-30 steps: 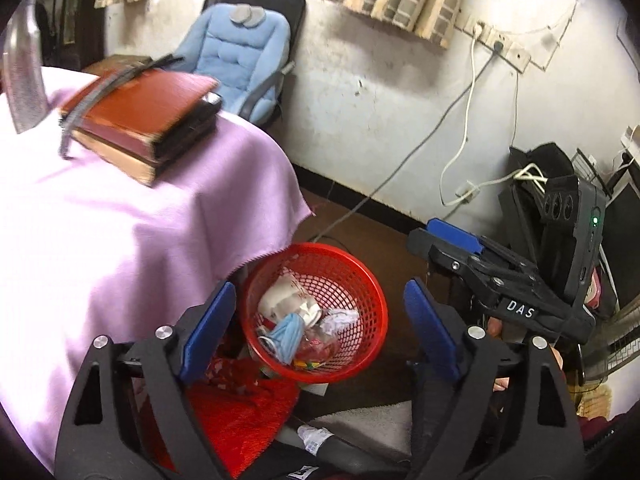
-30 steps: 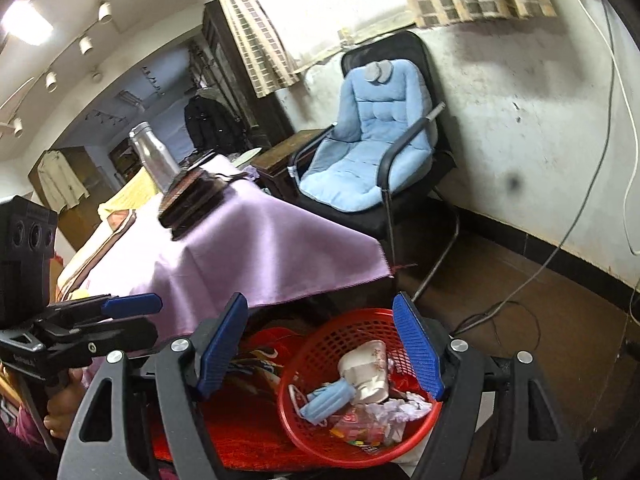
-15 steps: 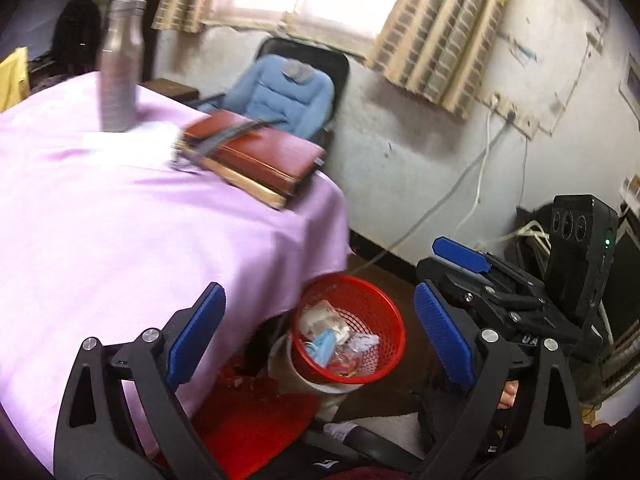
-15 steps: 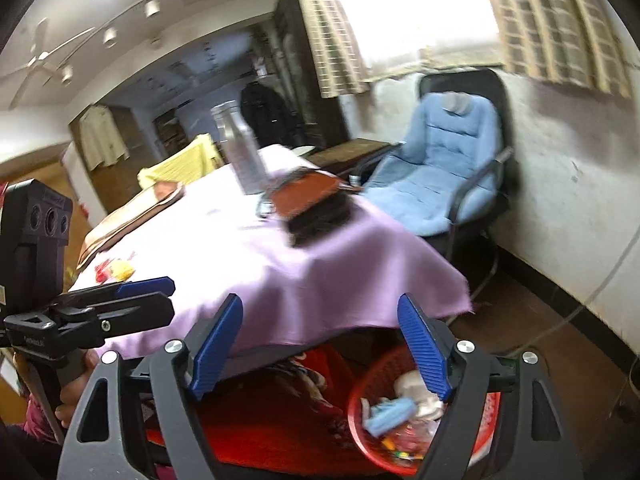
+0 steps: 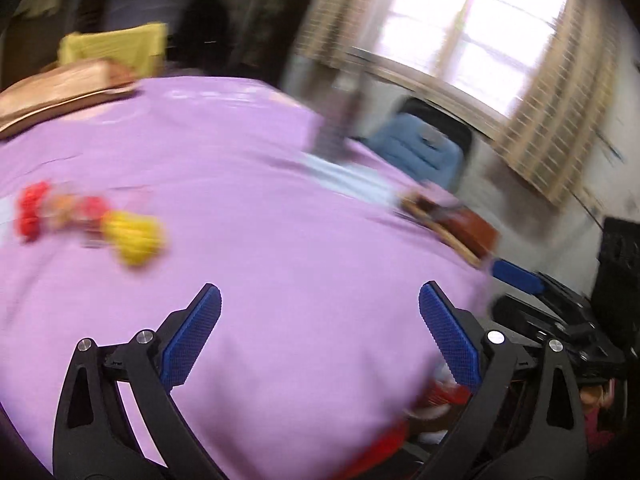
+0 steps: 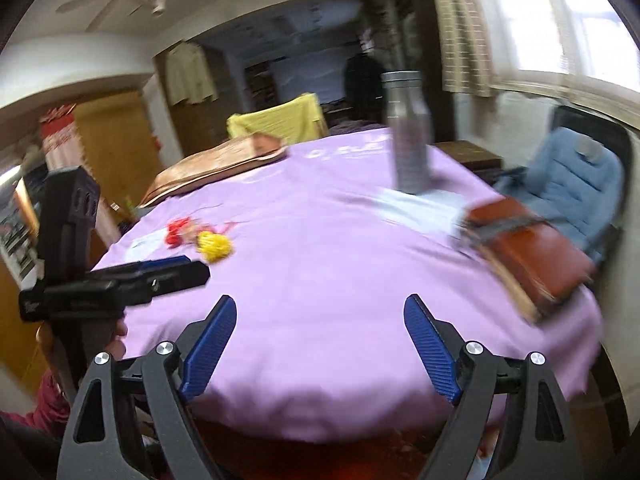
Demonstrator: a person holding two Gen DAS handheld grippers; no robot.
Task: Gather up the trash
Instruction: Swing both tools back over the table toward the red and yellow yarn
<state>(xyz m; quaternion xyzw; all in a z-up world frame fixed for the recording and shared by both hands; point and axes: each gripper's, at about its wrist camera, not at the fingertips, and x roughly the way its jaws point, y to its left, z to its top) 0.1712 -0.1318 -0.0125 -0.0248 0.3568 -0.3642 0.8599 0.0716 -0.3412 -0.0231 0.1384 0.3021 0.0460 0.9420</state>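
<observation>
On the far left of the purple cloth (image 6: pixel 320 264) lies the trash (image 6: pixel 202 238): a red crumpled wrapper and a yellow one touching it, with some pale paper beside them. The pieces make a short row, and its long axis runs left to right across both views.

In the right wrist view the left gripper (image 6: pixel 176 270) reaches in from the left edge and its tip is near the yellow piece, so I judge the left hand is the nearer one. From its own camera the left gripper (image 5: pixel 320 320) has the trash (image 5: pixel 92 226) ahead and well to the left. Its jaws are opening, already wide, with nothing between them.

The right gripper (image 6: pixel 320 332) points at the bare middle of the cloth, and the trash is ahead to its left. Its jaws are also opening, with nothing between them.

Farther right stand a metal bottle (image 6: pixel 408 136) and a brown book (image 6: pixel 532 256) near the edge. Behind are a blue chair (image 6: pixel 576 192) and a bright window (image 5: pixel 472 28). The pictures are blurred.
</observation>
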